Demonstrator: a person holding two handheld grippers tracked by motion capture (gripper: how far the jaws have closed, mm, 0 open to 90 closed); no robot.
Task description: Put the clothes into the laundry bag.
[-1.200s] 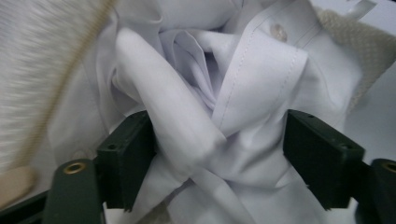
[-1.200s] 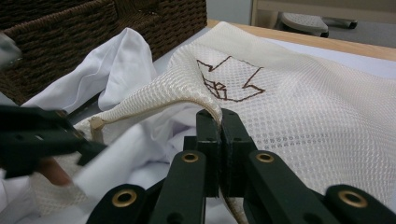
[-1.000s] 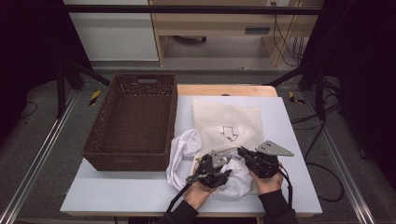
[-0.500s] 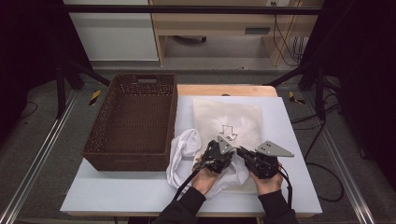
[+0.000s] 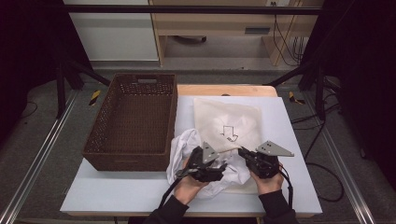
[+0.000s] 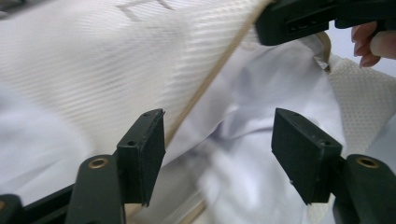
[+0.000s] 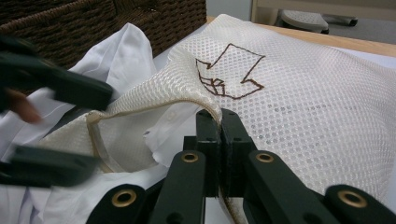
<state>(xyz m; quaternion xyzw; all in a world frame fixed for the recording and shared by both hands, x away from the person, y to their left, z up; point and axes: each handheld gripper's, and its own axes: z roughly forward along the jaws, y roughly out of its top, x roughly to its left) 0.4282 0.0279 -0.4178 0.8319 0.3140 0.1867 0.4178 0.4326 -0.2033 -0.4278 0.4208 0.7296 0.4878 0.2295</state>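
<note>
Cream mesh laundry bag with a brown arrow drawing (image 5: 228, 122) lies flat on the pale grey worktop (image 5: 299, 186), just right of the dark brown woven wicker basket (image 5: 133, 120). The bag's near edge, its open mouth, is lifted off the worktop. A crumpled white cloth garment (image 5: 183, 145) lies partly inside that mouth and partly spilled out to the left, with its upper left fold near the basket's right wall.

Right hand-held gripper (image 7: 219, 122): jaws fully together, pinching the cream hem of the bag's mouth. In the right gripper view the hem rises in an arch from between the pads, with the white garment visible in the opening beneath. In the high view this gripper (image 5: 243, 152) sits at the bag's near edge, with the person's right hand (image 5: 267, 179) behind it.

Left hand-held gripper (image 6: 218, 140): jaws apart at a middling width, having just been opening. In the left gripper view the pads stand clear on either side of the white garment, and the left pad lies close to the bag's beige hem line; neither pad presses on anything. Motion blur softens the fabric here. In the high view this gripper (image 5: 225, 166) hangs over the garment at the bag's mouth, just left of the right one, held by the person's left hand (image 5: 189, 183).
</note>
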